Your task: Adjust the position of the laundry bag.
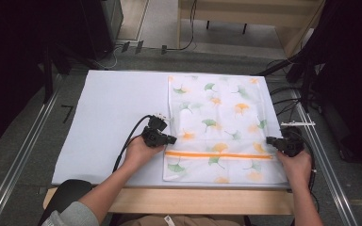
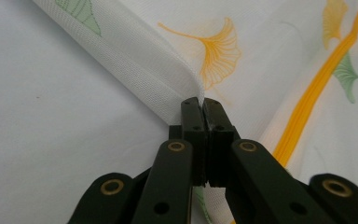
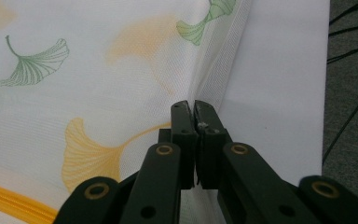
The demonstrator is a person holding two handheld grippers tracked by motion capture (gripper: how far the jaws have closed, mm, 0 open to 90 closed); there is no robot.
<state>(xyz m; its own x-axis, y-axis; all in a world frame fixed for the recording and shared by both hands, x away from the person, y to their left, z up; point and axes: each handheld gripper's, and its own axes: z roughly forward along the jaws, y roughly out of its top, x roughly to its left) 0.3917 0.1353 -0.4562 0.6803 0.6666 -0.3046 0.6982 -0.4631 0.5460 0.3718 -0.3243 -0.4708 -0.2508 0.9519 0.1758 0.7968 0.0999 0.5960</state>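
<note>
Both claws pinch mesh bag (image 1: 217,127) side edges: left claw (image 2: 204,106), right claw (image 3: 190,109).

A white-topped table (image 1: 108,122) with a pale wooden front edge stands on grey carpet floor (image 1: 23,141). Metal rails (image 1: 26,150) run along both sides of the table. Beyond its far edge black cables (image 1: 188,42) trail toward light wooden furniture (image 1: 264,14); dark equipment (image 1: 103,23) stands far left.
</note>
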